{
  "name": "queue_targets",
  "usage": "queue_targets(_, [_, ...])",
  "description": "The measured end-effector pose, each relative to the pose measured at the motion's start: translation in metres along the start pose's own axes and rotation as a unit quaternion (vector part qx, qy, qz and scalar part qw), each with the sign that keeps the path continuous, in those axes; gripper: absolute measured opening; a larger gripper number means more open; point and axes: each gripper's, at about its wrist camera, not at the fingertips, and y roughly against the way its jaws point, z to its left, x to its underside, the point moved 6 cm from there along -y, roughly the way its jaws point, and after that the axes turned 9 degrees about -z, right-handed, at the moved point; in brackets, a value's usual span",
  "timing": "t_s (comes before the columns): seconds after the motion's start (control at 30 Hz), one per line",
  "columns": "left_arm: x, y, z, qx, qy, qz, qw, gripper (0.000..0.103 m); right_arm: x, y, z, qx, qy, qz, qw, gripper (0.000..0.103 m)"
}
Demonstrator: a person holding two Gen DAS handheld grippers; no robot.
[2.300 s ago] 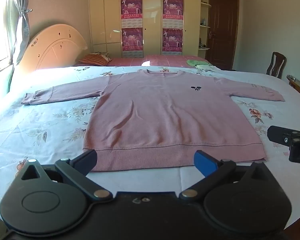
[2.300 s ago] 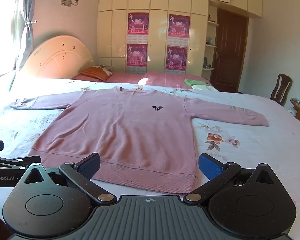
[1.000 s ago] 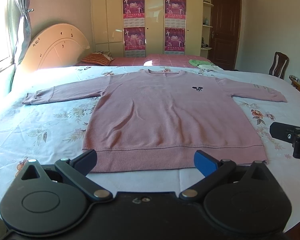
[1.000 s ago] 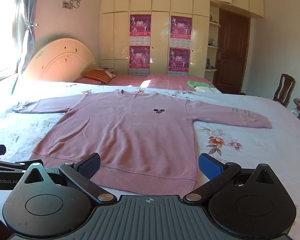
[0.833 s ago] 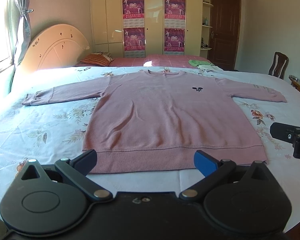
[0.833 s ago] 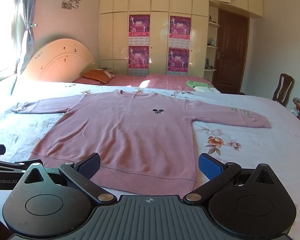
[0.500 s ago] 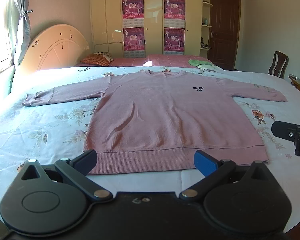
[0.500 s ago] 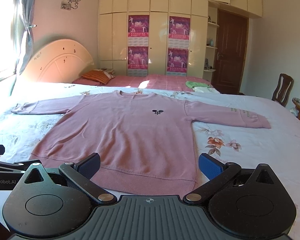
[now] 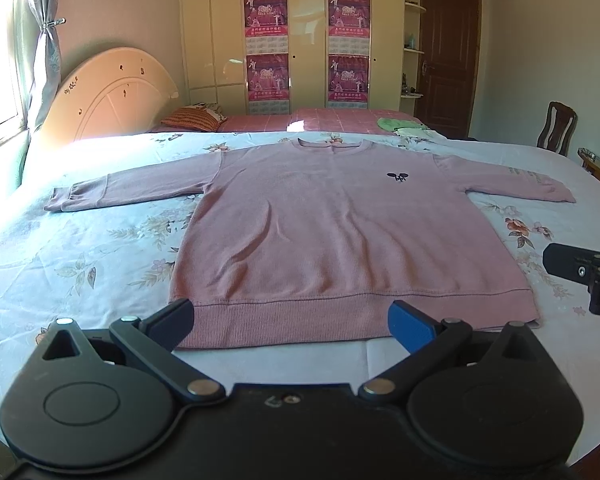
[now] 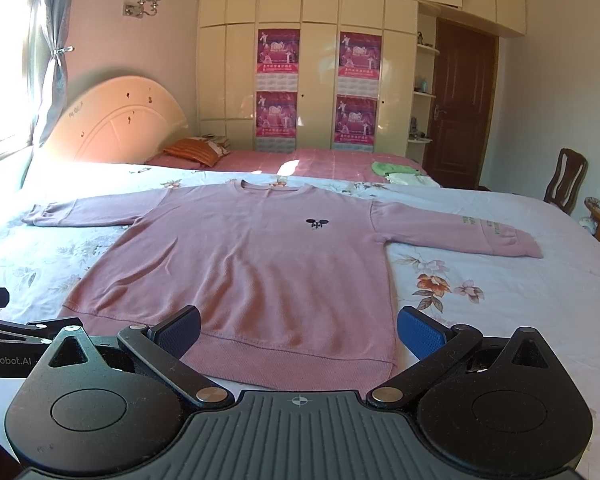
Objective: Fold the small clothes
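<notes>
Left wrist view: the left gripper (image 9: 292,318) is seen nearest, spread wide with nothing held between its fingers, poised above the near edge of the bed (image 9: 80,264). Just beyond its fingertips the ribbed hem of a pink sweater (image 9: 340,232) is laid along that near edge. The sweater is spread flat on the flowered sheet, front up, with the neckline toward the far edge and both sleeves stretched out sideways toward the left and right edges. A small dark emblem (image 9: 397,176) is shown on the chest. Part of the right gripper (image 9: 580,268) is caught at the right edge of this view. In the right wrist view the right gripper (image 10: 299,334) is likewise held wide apart and empty, over the hem near the sweater's (image 10: 260,264) right corner. Farther off, a second bed with a pink cover (image 10: 320,164) is seen, with a striped pillow (image 10: 198,148) and folded green cloth (image 10: 396,170) on it. A wardrobe (image 10: 316,80) with posters is set against the far wall, beside a dark door (image 10: 462,108).
</notes>
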Motion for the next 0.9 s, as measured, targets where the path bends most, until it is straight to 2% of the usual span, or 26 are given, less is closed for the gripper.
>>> queue_targets(0.9, [0.0018, 0.0006, -0.0001, -0.001, -0.001, 0.002, 1.0000, 0.103, 0.0005, -0.0001, -0.0004, 0.002, -0.002, 0.000, 1.000, 0.103])
